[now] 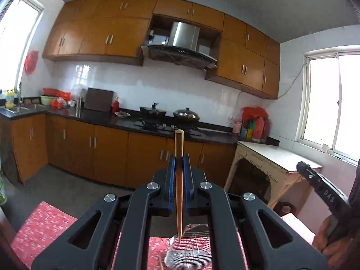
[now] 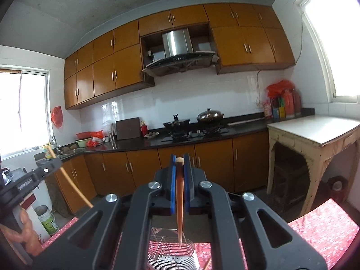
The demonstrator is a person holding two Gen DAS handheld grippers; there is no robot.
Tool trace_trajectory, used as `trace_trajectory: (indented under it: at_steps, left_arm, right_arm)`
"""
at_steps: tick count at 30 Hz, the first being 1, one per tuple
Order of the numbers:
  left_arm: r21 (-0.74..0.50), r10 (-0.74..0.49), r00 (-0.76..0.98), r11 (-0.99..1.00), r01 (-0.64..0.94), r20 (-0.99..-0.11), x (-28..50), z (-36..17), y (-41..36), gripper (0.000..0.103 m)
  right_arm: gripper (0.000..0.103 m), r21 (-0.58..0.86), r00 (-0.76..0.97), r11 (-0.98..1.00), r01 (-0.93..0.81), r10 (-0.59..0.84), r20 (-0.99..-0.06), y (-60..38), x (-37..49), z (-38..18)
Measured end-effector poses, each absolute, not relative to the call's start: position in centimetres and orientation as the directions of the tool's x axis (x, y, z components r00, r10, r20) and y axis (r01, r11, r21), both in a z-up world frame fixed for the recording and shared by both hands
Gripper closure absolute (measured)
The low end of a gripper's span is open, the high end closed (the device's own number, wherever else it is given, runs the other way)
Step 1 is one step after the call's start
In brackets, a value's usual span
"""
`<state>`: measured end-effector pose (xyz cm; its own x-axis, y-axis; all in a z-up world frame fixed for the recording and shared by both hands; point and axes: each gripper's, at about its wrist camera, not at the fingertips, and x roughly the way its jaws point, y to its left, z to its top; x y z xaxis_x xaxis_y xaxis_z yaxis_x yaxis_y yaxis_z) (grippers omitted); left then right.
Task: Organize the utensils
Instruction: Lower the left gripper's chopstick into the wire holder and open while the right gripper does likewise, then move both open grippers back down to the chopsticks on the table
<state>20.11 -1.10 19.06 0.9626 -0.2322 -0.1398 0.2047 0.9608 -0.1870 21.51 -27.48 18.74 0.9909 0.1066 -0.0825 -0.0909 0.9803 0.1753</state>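
My left gripper (image 1: 179,157) is shut on a wooden chopstick (image 1: 179,180), held upright with its thin tip hanging over a wire utensil basket (image 1: 189,255) on the red patterned tablecloth (image 1: 42,225). My right gripper (image 2: 179,158) is shut on a second wooden chopstick (image 2: 179,200), its tip also hanging over the basket (image 2: 171,254). The left gripper with its chopstick (image 2: 74,189) also shows at the left of the right wrist view. The right gripper (image 1: 324,189) shows at the right of the left wrist view. Another chopstick end (image 1: 160,263) lies beside the basket.
A kitchen lies ahead: black countertop (image 1: 94,114) with stove, two lidded woks (image 1: 186,113), cutting board and bottles. A pale side table (image 1: 276,157) stands at the right. A sink (image 1: 15,109) is at the far left, and a bucket (image 2: 47,219) is on the floor.
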Motion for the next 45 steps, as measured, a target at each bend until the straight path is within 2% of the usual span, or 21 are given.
trace_trajectory:
  at_steps: [5,12,22,26,27,29,30,31,33,45]
  left_arm:
    - [-0.158,-0.215,0.959,0.970,0.187,-0.185,22.3,16.2,-2.8,0.096]
    - [-0.188,-0.229,0.931,0.965,0.180,-0.285,25.0,12.2,-3.4,0.096]
    - [-0.173,-0.231,0.895,0.969,0.176,-0.383,26.3,9.3,-4.1,0.096]
    - [-0.169,-0.225,0.889,0.971,0.170,-0.399,26.1,9.4,-3.8,0.096]
    - [-0.169,-0.225,0.888,0.971,0.170,-0.400,26.1,9.6,-3.7,0.095]
    - [-0.171,-0.218,0.891,0.972,0.162,-0.398,25.9,10.0,-3.3,0.093]
    - [-0.173,-0.215,0.892,0.972,0.158,-0.397,25.8,10.2,-3.1,0.086]
    - [-0.173,-0.207,0.897,0.974,0.149,-0.392,25.5,10.5,-2.8,0.075]
    - [-0.170,-0.191,0.906,0.976,0.135,-0.378,25.1,10.7,-2.5,0.065]
    - [-0.181,-0.160,0.932,0.978,0.105,-0.326,21.4,12.4,0.8,0.063]
  right_arm:
    - [0.096,0.188,0.980,0.977,-0.098,0.128,-0.155,-26.9,24.4,15.4]
    - [0.096,0.270,0.945,0.958,-0.093,0.171,-0.280,-27.6,27.5,10.6]
    - [0.095,0.282,0.917,0.956,-0.083,0.184,-0.355,-27.2,29.3,8.3]
    - [0.091,0.286,0.915,0.956,-0.063,0.170,-0.366,-27.3,29.3,8.1]
    - [0.087,0.285,0.916,0.957,-0.057,0.163,-0.366,-27.3,29.2,8.2]
    - [0.077,0.283,0.920,0.958,-0.043,0.149,-0.362,-27.6,29.0,8.3]
    - [0.072,0.283,0.923,0.959,-0.037,0.141,-0.358,-27.7,28.8,8.4]
    - [0.068,0.283,0.926,0.959,-0.031,0.134,-0.352,-27.9,28.5,8.6]
    - [0.066,0.282,0.933,0.959,-0.020,0.120,-0.341,-28.3,27.9,9.1]
    - [0.062,0.271,0.945,0.961,0.047,0.045,-0.325,-31.5,23.3,9.3]
